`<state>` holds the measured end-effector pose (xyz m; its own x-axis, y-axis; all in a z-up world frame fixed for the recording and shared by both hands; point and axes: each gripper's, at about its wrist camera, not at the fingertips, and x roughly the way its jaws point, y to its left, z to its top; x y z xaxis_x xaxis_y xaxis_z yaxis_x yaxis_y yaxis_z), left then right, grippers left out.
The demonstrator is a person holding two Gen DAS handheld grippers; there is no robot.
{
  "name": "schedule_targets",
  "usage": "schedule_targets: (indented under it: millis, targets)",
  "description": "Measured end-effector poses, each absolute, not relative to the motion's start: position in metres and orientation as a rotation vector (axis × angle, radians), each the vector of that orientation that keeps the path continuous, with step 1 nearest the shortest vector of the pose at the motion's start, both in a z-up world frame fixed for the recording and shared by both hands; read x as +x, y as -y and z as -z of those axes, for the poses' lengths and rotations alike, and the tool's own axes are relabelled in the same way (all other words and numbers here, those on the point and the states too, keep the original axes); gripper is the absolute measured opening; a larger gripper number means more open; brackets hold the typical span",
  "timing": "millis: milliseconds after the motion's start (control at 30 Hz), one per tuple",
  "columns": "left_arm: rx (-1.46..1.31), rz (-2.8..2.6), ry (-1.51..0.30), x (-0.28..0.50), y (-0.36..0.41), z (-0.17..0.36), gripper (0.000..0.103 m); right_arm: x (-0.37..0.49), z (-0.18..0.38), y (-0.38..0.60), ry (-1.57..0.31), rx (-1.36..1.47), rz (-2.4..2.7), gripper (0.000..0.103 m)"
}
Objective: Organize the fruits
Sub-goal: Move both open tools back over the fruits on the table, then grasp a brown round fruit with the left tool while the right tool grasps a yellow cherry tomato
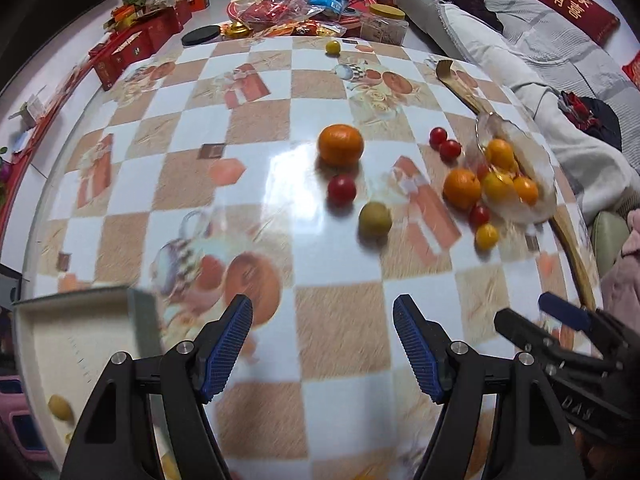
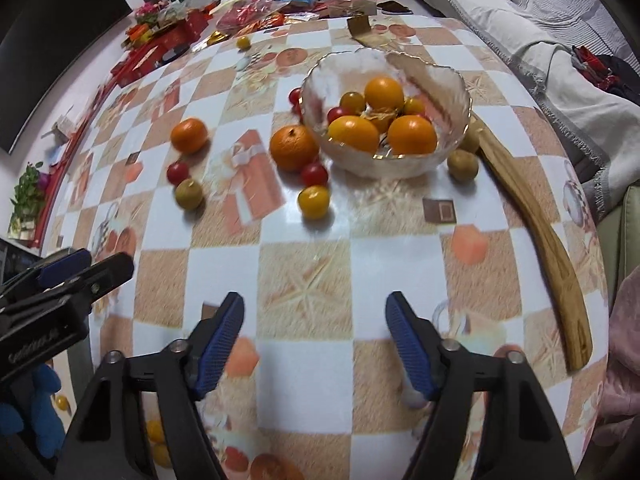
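A glass bowl (image 2: 452, 136) with several oranges and small tomatoes stands on the checkered table (image 2: 304, 272); it also shows in the left wrist view (image 1: 536, 184). Loose fruit lies left of it: two mandarins (image 2: 293, 148) (image 2: 189, 135), red cherry tomatoes (image 2: 314, 174), a yellow tomato (image 2: 314, 201), a green fruit (image 2: 189, 194). Two more green fruits (image 2: 463, 165) lie at the bowl's right. My left gripper (image 1: 323, 354) is open and empty, well short of the green fruit (image 1: 375, 220). My right gripper (image 2: 314, 346) is open and empty, short of the bowl.
A white box (image 1: 72, 344) holding a small yellow-green fruit (image 1: 60, 407) sits at the table's near left. A long wooden shoehorn-like stick (image 2: 536, 232) lies right of the bowl. Snack bags, jars and red boxes (image 1: 288, 8) crowd the far edge. A sofa (image 1: 540, 52) is on the right.
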<state>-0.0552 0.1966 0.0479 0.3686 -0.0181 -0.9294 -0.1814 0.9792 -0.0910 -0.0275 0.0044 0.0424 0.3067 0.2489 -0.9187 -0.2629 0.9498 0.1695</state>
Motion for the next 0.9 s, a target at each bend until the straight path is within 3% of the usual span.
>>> schedule_targets:
  millis: [533, 833, 900]
  targets:
    - [-0.188, -0.112, -1.221, 0.009, -0.172, -0.012, 0.074, 0.008, -0.022, -0.013, -1.168, -0.017, -0.366, 0.061]
    - [-0.141, -0.155, -1.211, 0.012, -0.170, -0.013, 0.045, 0.016, -0.021, -0.022, -1.138, -0.040, -0.382, 0.042]
    - [-0.138, -0.165, -1.206, 0.012, -0.170, -0.014, 0.034, 0.019, -0.021, -0.024, -1.144, -0.035, -0.384, 0.027]
